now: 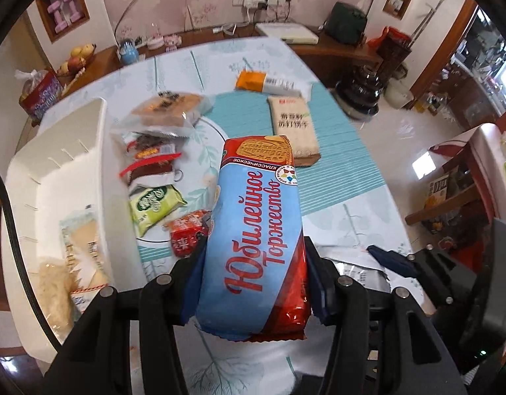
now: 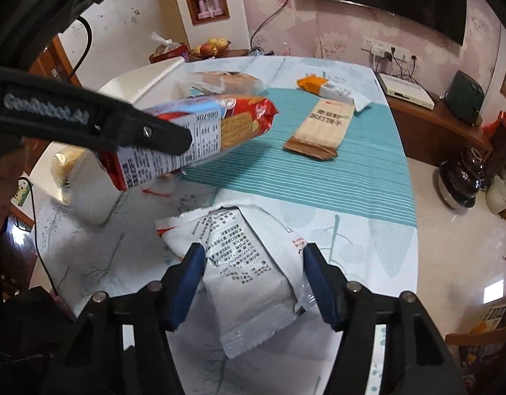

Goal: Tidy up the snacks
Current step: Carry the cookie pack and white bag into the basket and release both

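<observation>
Left gripper [image 1: 253, 283] clamps biscuit pack [image 1: 256, 230] near its tail: may droop, slip. Right gripper [image 2: 249, 279] straddles white packet [image 2: 253, 273], pads not touching; could pinch only film.

White bin's [image 1: 65, 164] lower contents blurred, perhaps noodles.

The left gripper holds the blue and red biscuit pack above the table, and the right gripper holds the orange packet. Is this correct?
Not quite. The left gripper does hold the biscuit pack, but the right wrist view shows a white printed packet between the right gripper fingers. The orange packet lies far across the table.
</observation>
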Available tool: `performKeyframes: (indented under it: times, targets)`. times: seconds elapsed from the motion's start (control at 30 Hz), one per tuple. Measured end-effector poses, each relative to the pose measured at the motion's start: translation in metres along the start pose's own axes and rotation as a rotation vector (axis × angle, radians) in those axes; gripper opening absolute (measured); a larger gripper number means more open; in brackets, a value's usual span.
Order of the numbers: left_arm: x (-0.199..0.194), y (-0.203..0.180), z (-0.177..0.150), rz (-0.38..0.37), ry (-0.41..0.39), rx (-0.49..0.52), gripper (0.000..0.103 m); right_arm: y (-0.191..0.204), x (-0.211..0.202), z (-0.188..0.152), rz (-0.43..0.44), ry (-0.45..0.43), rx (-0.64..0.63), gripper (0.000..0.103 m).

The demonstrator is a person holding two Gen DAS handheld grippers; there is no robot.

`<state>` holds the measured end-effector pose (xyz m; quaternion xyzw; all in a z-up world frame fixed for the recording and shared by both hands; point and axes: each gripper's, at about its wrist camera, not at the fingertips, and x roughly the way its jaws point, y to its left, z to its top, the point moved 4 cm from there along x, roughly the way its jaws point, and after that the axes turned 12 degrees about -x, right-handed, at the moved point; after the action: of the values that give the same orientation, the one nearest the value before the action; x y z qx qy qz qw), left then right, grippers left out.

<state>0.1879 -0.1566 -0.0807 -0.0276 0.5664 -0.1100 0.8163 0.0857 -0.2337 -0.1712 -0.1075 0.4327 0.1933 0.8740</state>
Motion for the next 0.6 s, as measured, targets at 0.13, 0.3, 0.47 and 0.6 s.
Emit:
performKeyframes:
  times: [0.13,0.3,0.47,0.6]
  targets:
    - [-0.029,0.005,-0.006,-0.022,-0.053,-0.001,0.052,0.011,-0.014,0.004,-0.002,-0.033,-0.01,0.06]
    - [-0.07,0.022,-0.014,-0.044,-0.127,-0.019,0.052,0.025,-0.027,0.013,-0.011,-0.065,-0.036,0.059]
    - [-0.102,0.047,-0.02,-0.049,-0.194,-0.056,0.052,0.041,-0.04,0.028,-0.003,-0.114,-0.063,0.059]
    - [-0.115,0.072,-0.022,-0.048,-0.216,-0.096,0.052,0.056,-0.042,0.045,0.003,-0.14,-0.098,0.059]
